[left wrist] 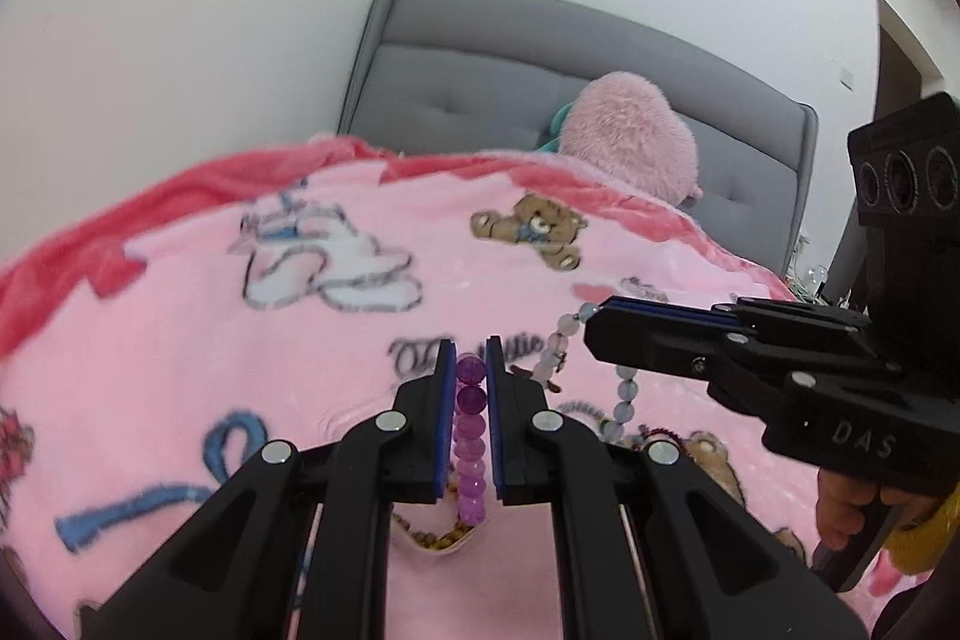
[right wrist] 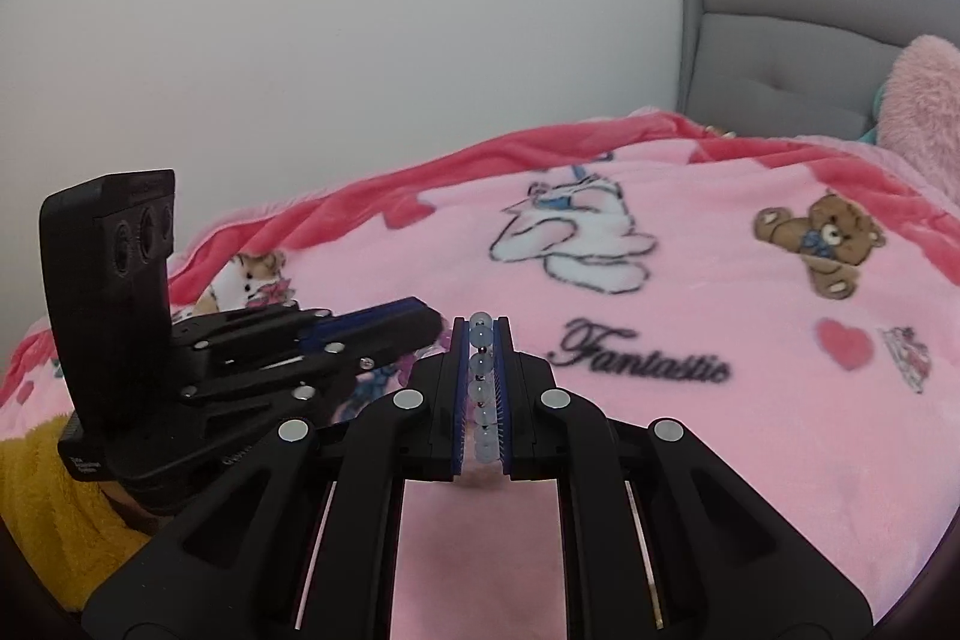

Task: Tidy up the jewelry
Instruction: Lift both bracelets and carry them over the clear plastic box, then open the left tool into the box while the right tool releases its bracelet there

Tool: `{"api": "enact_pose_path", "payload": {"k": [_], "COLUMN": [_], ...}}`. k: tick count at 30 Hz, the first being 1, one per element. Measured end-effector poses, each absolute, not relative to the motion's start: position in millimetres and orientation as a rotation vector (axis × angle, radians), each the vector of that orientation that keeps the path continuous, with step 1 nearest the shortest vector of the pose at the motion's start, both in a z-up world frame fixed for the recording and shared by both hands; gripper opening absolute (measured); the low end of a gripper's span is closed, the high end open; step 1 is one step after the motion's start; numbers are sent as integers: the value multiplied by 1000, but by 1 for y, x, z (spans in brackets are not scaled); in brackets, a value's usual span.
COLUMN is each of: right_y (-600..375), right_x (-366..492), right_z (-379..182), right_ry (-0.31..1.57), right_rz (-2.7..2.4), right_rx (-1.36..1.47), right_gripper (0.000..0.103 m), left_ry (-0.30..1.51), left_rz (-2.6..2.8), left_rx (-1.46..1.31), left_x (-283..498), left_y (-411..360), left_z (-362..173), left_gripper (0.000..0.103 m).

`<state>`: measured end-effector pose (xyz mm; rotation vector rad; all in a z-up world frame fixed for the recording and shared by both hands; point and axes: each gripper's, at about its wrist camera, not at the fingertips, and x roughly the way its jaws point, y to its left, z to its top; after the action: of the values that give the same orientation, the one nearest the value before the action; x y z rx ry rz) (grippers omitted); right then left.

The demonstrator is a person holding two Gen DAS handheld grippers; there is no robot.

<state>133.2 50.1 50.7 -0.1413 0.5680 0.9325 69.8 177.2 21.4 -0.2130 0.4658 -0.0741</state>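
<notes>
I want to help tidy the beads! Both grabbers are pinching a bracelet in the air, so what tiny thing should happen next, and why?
Probably lower the left gripper and lay its purple bracelet on the blanket first. The right gripper holds the pale blue bracelet close beside it, so the strands could tangle.

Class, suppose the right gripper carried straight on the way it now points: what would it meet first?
Probably the pink blanket near its "Fantastic" lettering; nothing else shows ahead of the right gripper, though depth is unclear.
</notes>
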Motion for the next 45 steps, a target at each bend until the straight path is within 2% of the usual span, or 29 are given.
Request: {"api": "enact_pose_path", "payload": {"k": [9, 14, 21, 24, 34, 36, 38, 45], "right_y": [67, 66, 57, 51, 21, 10, -2, -55], "right_x": [151, 157, 165, 164, 159, 161, 165, 179], "right_z": [13, -5, -13, -8, 19, 24, 29, 42], "right_ry": [714, 813, 857, 840, 741, 728, 710, 664], "right_rz": [911, 914, 913, 926, 899, 882, 859, 753], "right_rx": [-129, -83, -7, 20, 69, 88, 112, 165], "right_gripper": [8, 8, 10, 10, 11, 18, 21, 21], "left_ry": [597, 614, 643, 641, 565, 537, 511, 475], "left_rz": [-36, -43, -29, -27, -5, -8, -21, -90], "left_rx": [-241, -254, -215, -219, -190, -167, -157, -109], "left_x": [76, 79, 82, 82, 71, 67, 62, 55], "left_y": [195, 196, 191, 191, 188, 185, 182, 161], "left_z": [-19, -25, -30, -30, -18, -13, -8, 0], "left_gripper": [10, 10, 12, 22, 23, 24, 29, 31]}}
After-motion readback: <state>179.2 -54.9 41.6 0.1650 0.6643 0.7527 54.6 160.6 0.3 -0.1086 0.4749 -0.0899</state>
